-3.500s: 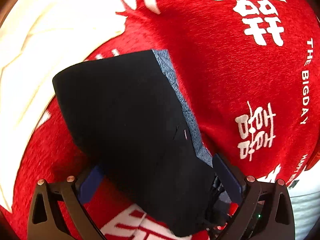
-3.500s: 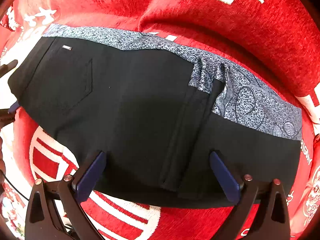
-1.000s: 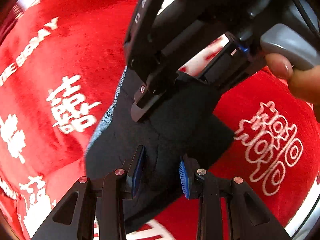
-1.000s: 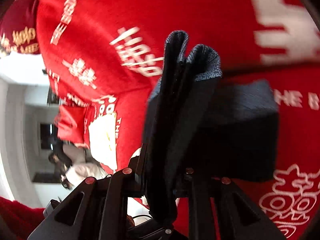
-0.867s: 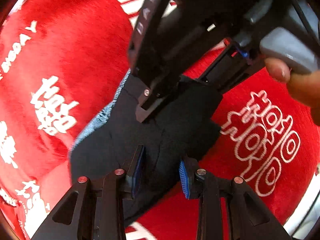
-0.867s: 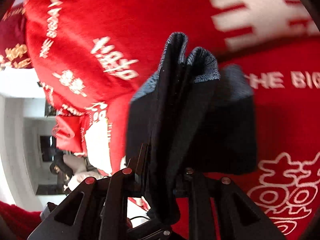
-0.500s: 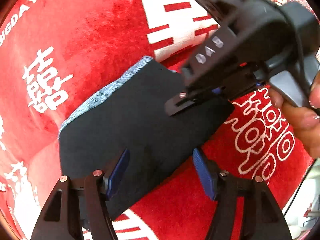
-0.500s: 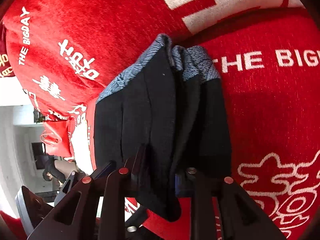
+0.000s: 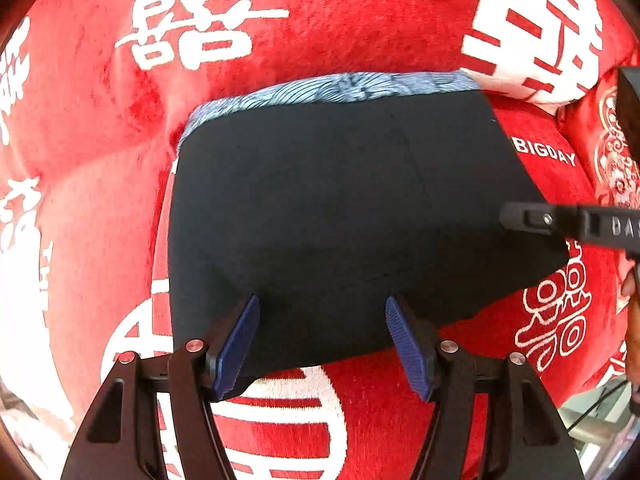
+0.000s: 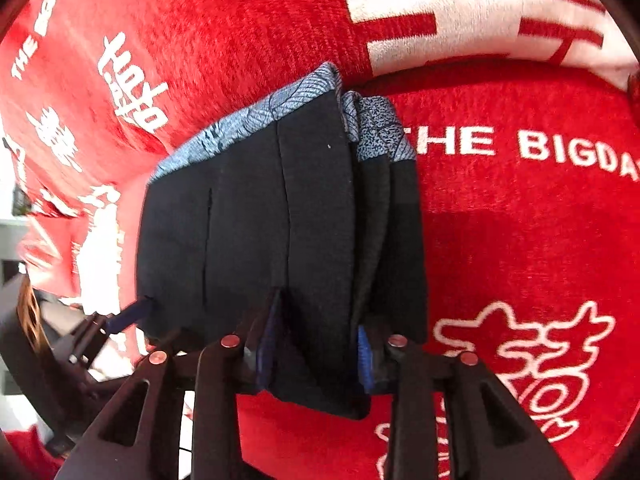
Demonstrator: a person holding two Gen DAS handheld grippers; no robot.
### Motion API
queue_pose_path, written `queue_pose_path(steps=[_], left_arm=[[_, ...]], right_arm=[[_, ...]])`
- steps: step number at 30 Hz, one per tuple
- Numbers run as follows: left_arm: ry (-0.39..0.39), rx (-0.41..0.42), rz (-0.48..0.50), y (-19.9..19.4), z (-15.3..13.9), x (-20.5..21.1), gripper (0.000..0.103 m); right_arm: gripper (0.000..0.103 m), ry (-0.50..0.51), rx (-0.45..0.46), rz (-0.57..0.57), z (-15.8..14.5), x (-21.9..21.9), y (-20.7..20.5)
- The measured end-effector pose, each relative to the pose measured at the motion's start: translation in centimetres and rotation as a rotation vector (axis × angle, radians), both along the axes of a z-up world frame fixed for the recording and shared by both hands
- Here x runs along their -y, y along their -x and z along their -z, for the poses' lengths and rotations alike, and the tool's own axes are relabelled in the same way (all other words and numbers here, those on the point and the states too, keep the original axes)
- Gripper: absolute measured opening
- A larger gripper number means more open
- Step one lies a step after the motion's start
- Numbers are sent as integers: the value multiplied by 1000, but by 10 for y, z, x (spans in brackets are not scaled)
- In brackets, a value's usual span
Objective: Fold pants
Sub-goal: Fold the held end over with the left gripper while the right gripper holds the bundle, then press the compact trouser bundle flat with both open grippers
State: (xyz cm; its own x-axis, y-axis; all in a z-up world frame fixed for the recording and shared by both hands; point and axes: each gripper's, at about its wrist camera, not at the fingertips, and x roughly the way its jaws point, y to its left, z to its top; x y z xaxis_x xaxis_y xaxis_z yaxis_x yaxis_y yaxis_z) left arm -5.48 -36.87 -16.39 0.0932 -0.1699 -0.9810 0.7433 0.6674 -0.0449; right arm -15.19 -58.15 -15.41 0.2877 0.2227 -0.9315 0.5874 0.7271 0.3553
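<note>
On the red blanket (image 9: 340,20), the folded pants (image 9: 340,208) lie flat, long axis running left gripper (image 9: 322,340) to right gripper (image 10: 316,354). Left pads stand wide, clear above the near edge; right jaws are opening around the side fold.

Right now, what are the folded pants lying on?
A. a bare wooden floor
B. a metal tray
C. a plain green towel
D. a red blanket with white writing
D: the dark pants lie folded on a fuzzy red blanket covered in white characters and the words BIGDAY.
</note>
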Motion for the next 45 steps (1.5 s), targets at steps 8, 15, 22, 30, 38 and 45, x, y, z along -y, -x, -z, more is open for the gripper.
queue_pose_path(steps=[8,15,22,30,38,45], left_arm=[[-6,-2,-12,0,0,1,89],[-18,-2,-21,-1,-2,-6,89],[-36,-12,-38,-3,-4,-13,89],[-78,-15,-49,-8,0,-18,89],[-129,-10,-61,-12,5,-20,89],[-163,-13,-61,-14,8,-20,89]], right_arm=[[62,151,-106,-31,-14,-19,1],[72,211,-145,-32,-19,-26,6],[75,252,-144,12,-31,-27,3],[79,250,-138,12,-27,-26,-10],[85,225,-190,-7,7,-31,-16],[86,207,-185,-5,13,-29,-14]])
